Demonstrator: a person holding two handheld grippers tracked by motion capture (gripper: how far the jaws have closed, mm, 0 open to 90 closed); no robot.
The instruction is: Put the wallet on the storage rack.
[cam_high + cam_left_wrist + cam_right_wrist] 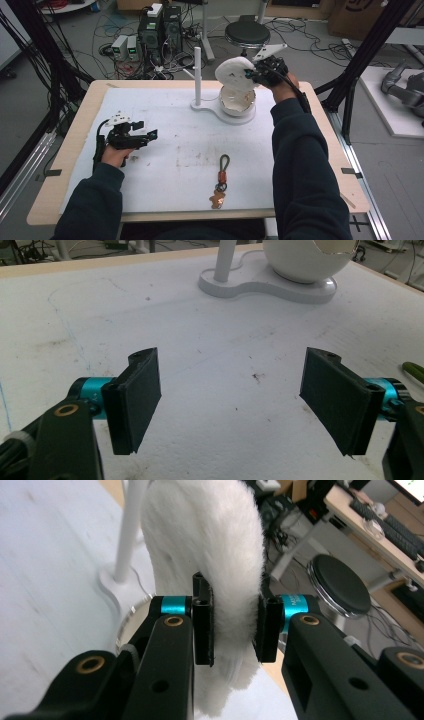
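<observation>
Right gripper [234, 630]: clamped on fluffy white pad [210, 555], above bowl [237, 103].
Left gripper [230, 400]: jaws apart, empty.
Nearby: upright post [197, 75], keychain [220, 182].

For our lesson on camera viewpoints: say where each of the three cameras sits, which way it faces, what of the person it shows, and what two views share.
High view: above the person's side, facing forward and down on the table; both forearms and tongs show.
Left gripper view: on the left tongs, open, facing the white bowl.
Right gripper view: on the right tongs, shut on a fluffy white pad.
All three views share the white post stand.
</observation>
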